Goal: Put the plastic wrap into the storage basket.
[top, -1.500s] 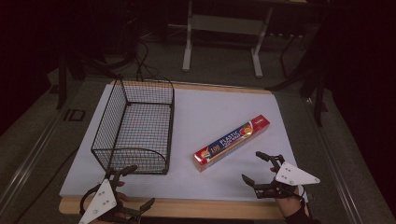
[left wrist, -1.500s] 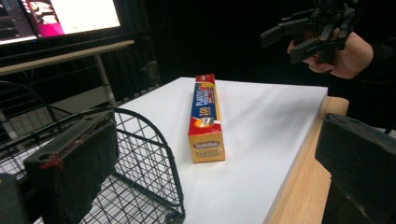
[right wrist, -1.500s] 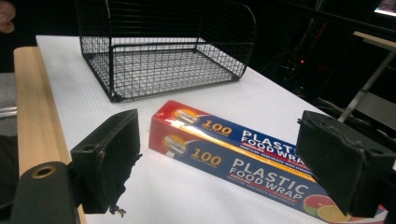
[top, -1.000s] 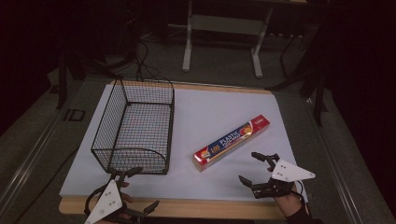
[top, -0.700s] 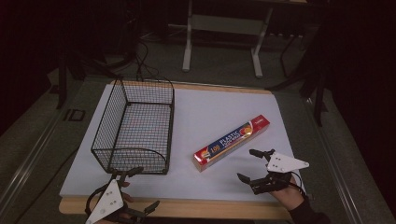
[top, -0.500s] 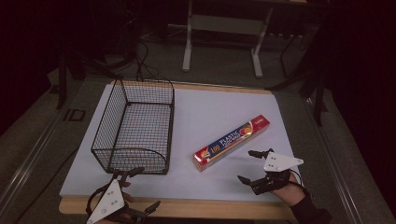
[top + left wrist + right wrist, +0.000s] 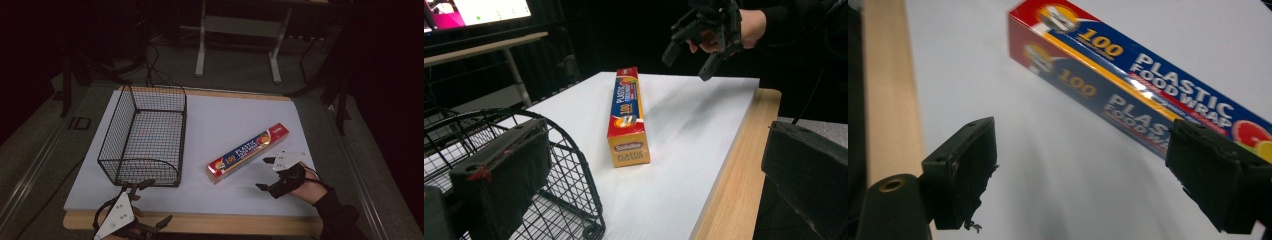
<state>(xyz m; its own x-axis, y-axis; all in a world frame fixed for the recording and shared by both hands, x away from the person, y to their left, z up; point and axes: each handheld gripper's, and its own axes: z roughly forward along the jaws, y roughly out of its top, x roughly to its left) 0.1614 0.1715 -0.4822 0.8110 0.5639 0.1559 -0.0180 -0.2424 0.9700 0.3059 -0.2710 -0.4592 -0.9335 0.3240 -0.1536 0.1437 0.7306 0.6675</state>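
Dark floor and metal stand legs ring a white-topped table (image 7: 225,115) with a bare wooden front edge. At the front left corner the left gripper (image 7: 131,210) hangs with its jaws spread wide and nothing between them, just short of the wire basket (image 7: 142,137) that stands along the table's left side. Right of the basket, toward the front right of the top, lies the plastic food wrap box (image 7: 247,153). It rests flat, its long axis running on a diagonal from the front edge up toward the back right corner, the end panel nearest the front facing the left gripper. Beside its right flank the right gripper (image 7: 270,173) hovers, jaws parted and empty, one jaw already nearing the box's side. Judging from this, the step is a pickup: square the jaws across the narrow width near mid-length, so the long carton lifts level rather than tipping.
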